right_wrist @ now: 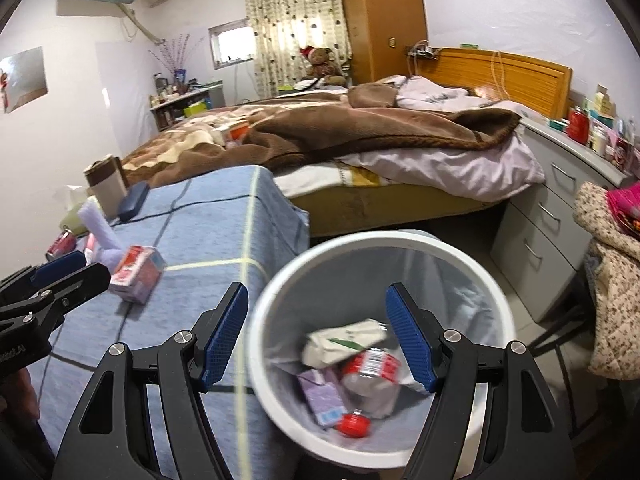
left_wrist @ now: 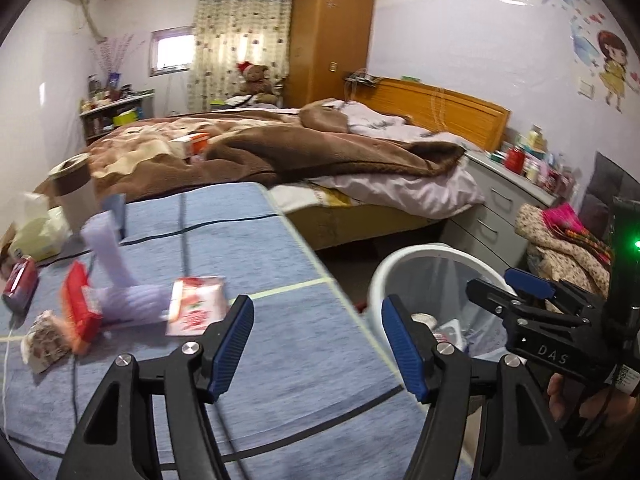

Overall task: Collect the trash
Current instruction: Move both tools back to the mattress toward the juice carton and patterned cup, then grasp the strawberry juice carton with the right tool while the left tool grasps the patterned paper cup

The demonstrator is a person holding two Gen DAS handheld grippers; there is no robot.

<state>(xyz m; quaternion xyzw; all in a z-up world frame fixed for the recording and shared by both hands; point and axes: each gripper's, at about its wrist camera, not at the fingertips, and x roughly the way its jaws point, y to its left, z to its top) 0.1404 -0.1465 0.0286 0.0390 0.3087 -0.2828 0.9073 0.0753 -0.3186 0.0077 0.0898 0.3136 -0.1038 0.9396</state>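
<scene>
Nearest the lens in the left wrist view, we see the left gripper (left_wrist: 318, 344) with its blue pads spread wide and nothing between them. It hangs over the edge of the blue checked table cover (left_wrist: 260, 360).

Working left to right across that cover, we note:
- a red can (left_wrist: 20, 282) lying on its side at the far left edge;
- a crumpled patterned wrapper (left_wrist: 46, 340) near the front;
- a red packet (left_wrist: 80, 306) just beside the wrapper;
- a lilac wrapper (left_wrist: 120, 276), blurred, touching the red packet;
- a pink-and-white carton (left_wrist: 196, 306) touching the lilac wrapper.

Further right, beside the table on the floor, stands the white trash bin (left_wrist: 378, 280).

In the right wrist view, the right gripper (right_wrist: 316, 336) is likewise spread wide and empty, and it hangs directly above the bin (right_wrist: 504, 320). Inside the bin lie a white pouch (right_wrist: 344, 340), a purple carton (right_wrist: 324, 396), a clear bottle with a red label (right_wrist: 372, 372) and a red cap (right_wrist: 352, 424). The pink-and-white carton (right_wrist: 138, 274) remains on the cover to the left of the bin.

Behind the table we see a bed with a brown blanket (right_wrist: 360, 128), and at the far right a grey drawer unit (right_wrist: 552, 216).
</scene>
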